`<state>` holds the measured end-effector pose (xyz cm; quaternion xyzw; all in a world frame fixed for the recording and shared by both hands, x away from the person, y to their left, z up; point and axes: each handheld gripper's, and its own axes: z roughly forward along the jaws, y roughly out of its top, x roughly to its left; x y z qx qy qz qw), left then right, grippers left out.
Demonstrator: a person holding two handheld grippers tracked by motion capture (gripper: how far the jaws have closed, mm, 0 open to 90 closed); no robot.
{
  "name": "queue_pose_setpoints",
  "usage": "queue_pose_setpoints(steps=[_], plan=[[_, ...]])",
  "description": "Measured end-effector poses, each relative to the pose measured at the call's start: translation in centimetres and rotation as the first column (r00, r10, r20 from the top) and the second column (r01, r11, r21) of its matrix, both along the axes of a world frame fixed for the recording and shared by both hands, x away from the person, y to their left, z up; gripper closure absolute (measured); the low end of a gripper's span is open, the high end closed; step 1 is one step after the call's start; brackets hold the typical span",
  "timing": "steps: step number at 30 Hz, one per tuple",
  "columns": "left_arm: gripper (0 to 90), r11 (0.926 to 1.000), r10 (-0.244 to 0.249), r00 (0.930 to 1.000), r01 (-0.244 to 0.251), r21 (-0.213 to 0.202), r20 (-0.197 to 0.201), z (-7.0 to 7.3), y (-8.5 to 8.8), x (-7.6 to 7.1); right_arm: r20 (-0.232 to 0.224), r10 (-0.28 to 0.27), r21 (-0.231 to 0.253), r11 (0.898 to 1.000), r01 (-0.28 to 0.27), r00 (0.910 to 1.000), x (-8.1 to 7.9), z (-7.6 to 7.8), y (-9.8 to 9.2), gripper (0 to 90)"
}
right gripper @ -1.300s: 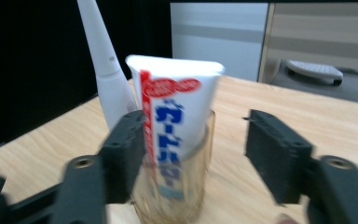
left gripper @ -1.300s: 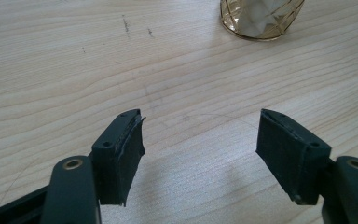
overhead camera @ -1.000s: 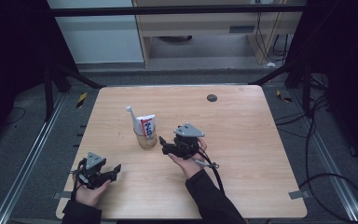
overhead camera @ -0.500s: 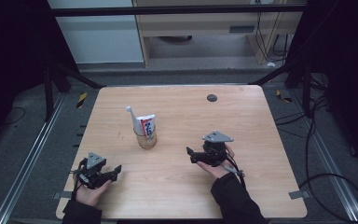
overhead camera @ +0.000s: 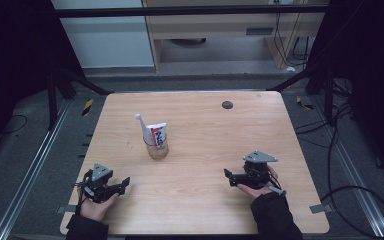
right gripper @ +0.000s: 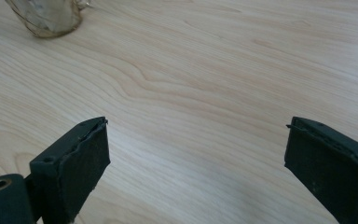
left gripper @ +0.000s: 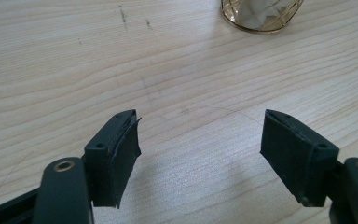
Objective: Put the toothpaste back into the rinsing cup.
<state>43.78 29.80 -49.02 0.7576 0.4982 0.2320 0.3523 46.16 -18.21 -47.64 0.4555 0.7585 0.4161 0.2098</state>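
I've got the wooden table [overhead camera: 195,125] under me, a glass cup [overhead camera: 157,148] with a toothpaste tube [overhead camera: 156,133] standing mid-table. My right gripper [overhead camera: 228,177] sits well right of the cup, jaws spread wide, empty; my left gripper [overhead camera: 126,182] near-left of it, gaping too.

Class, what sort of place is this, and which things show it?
Probably a lab recording station: a bare wooden table ringed by a dark metal frame, loose floor cables, and hand-held grippers, left and right.
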Motion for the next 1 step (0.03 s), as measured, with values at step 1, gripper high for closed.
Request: queue_pose_setpoints(steps=[1], plan=[[26.8,1.0,0.0,1.0,0.0,0.0,0.001,-0.01,-0.04,0.01,-0.004,-0.008,-0.004,1.0,0.008,1.0,-0.12,-0.04,-0.28,6.5]])
